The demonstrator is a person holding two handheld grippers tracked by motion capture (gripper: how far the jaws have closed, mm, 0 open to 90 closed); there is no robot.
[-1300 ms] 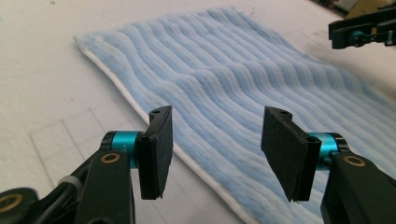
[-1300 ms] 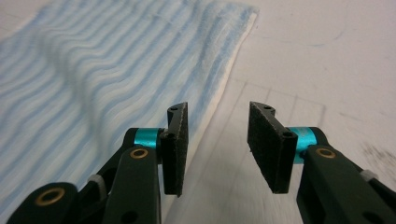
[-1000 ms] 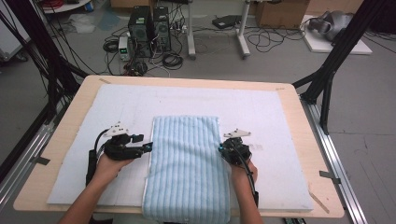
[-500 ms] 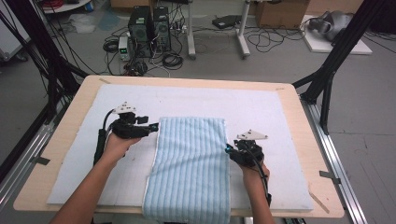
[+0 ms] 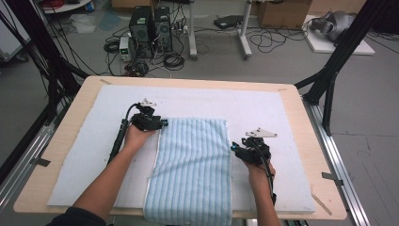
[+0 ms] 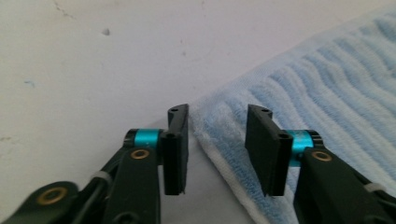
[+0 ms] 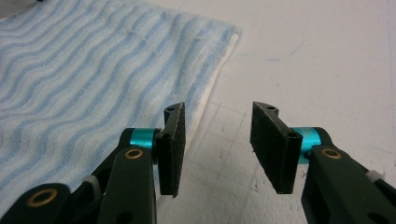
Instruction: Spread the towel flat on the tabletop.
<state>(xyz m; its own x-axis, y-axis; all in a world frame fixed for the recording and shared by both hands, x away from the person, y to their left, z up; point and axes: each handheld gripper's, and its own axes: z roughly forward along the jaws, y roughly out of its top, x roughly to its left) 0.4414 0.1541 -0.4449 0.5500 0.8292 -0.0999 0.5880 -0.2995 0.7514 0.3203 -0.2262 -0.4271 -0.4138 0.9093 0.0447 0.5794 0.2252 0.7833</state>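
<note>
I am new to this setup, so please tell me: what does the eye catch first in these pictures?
A folded blue striped towel lies in the middle of the white mat, its near end over the table edge. The left gripper is at its far left corner, jaws open around the hem. The right gripper waits open beside its right edge.

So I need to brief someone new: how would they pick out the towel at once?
Start from the wooden table and the white mat covering it. In the mat's middle, reaching the near edge, lies the folded towel between the left gripper and right gripper: pale blue, ribbed stripes, white edges.
</note>
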